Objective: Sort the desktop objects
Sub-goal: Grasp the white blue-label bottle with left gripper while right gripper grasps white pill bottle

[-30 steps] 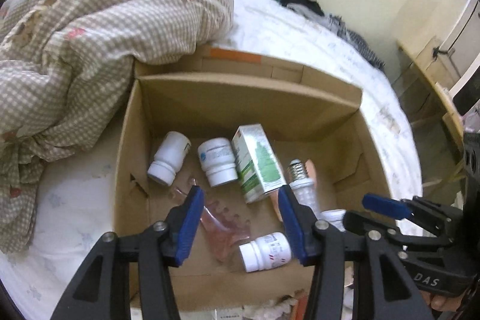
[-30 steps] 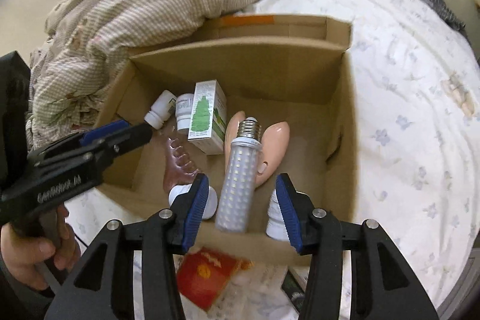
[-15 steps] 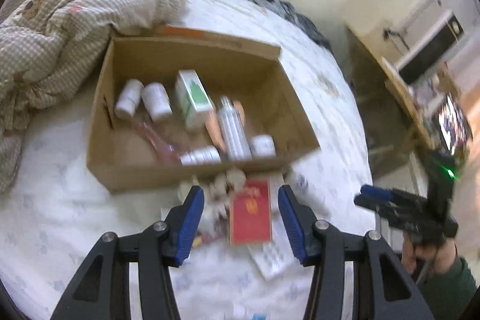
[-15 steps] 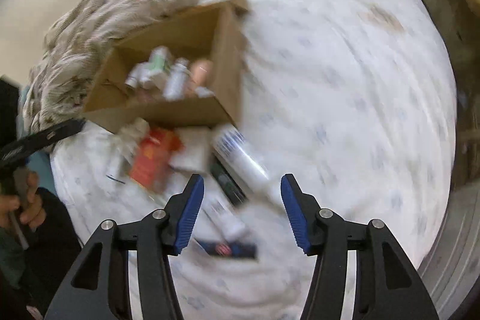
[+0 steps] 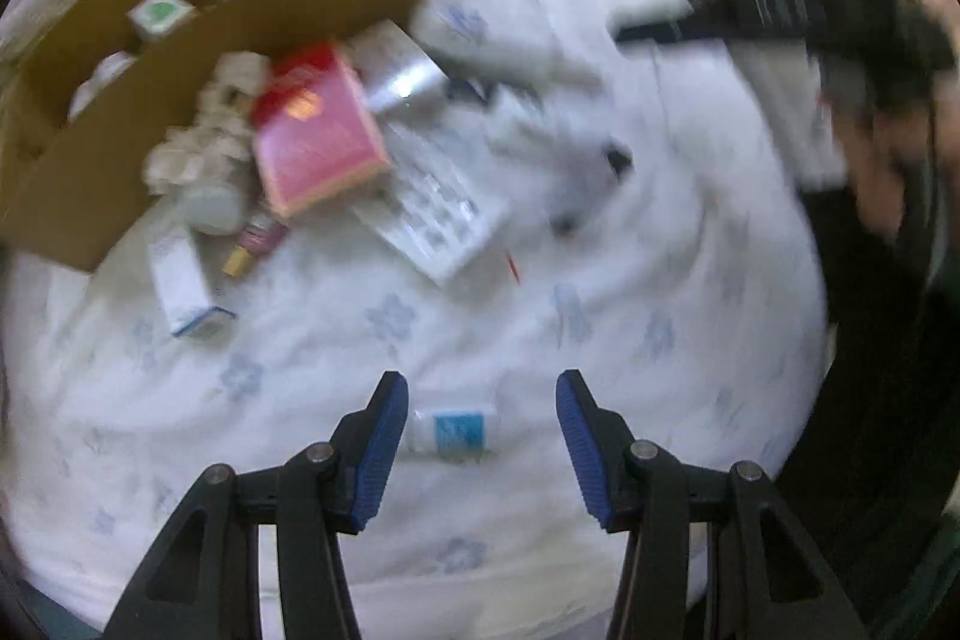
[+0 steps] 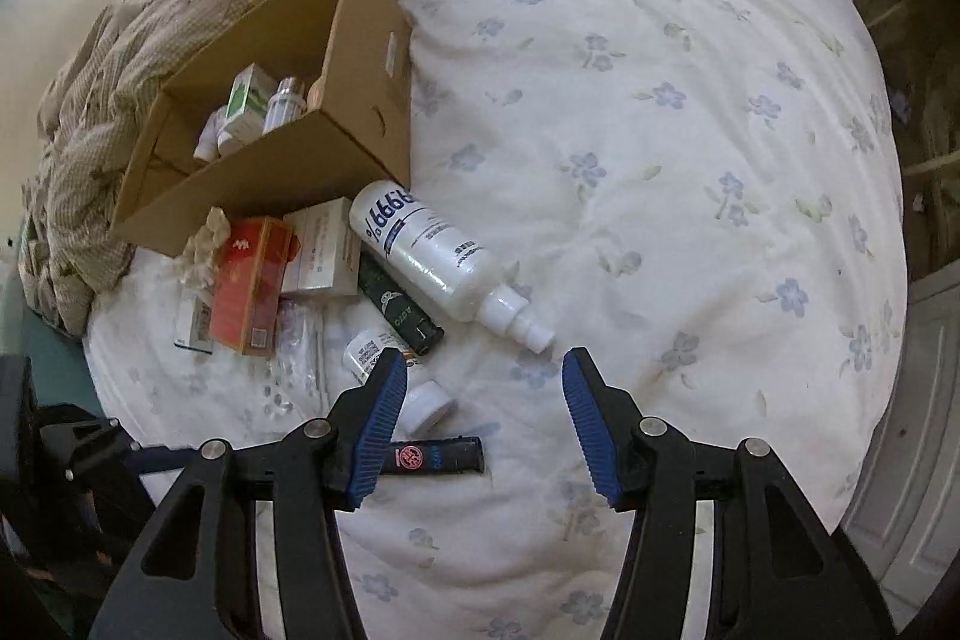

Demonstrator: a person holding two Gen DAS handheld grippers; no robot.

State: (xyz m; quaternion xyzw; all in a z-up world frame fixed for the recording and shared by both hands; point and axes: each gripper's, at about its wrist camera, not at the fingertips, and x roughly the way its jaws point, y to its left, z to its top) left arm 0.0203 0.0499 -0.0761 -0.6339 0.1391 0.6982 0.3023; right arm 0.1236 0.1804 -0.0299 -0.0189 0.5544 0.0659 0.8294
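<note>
Right now both grippers, left gripper (image 5: 482, 435) and right gripper (image 6: 485, 412), were spread wide and empty. White spray bottle (image 6: 435, 259) lay on its side just beside the cardboard box (image 6: 288, 178); probably light, slick plastic, best gripped mid-body, not the nozzle

The white spray bottle (image 6: 438, 262), lying ahead of the right jaws, bears "99.9%" upside down. Print on the other packages is illegible.
</note>
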